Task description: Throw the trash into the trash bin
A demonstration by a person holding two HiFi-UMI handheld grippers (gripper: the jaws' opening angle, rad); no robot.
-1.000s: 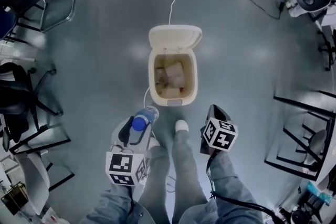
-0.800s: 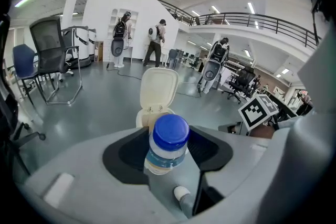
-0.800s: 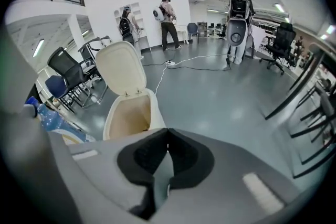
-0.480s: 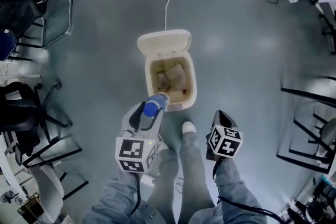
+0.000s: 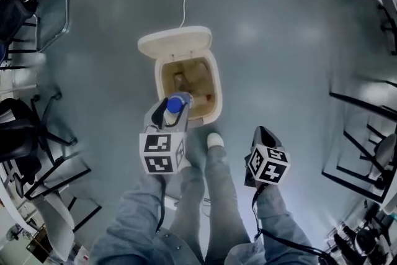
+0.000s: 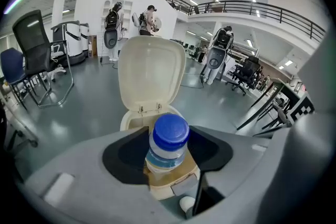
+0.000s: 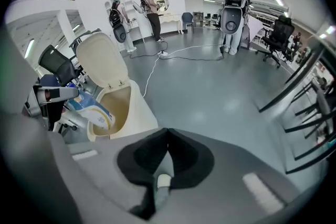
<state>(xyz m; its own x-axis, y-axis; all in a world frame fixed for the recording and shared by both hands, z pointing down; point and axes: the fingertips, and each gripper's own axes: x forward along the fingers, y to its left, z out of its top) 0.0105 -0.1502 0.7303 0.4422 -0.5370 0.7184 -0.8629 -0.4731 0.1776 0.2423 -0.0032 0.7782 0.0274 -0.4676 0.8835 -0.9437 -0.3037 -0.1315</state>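
In the head view, a plastic bottle point(image 5: 179, 102) with a blue cap is being carried by the left gripper point(image 5: 174, 111) over the near rim of the open trash bin point(image 5: 215, 94). The main risk is being judged from that position. If the bottle is let go this close to the rim, it is likely to strike the edge and be knocked onto the floor beside the shoe point(image 5: 214, 140). The bottle is round, so it would probably be sent rolling away. The right gripper point(image 5: 260, 133) is being held low and well off to the side of the left one, clear of the bin. In the left gripper view, the left gripper point(image 6: 168, 153) is being shown with its jaws standing wide and pressed on the bottle point(image 6: 168, 140) below the cap. The bin's raised lid point(image 6: 151, 73) is being seen straight beyond the jaws, and a throw sent too far could be bounced back off it. In the right gripper view, the right gripper point(image 7: 167, 138) is being shown with its jaws brought together and nothing gripped. Only a trouser leg and the shoe are being seen beyond them, while the bin point(image 7: 140, 108) and the bottle point(image 7: 93, 113) are being seen ahead and to the left of those jaws.
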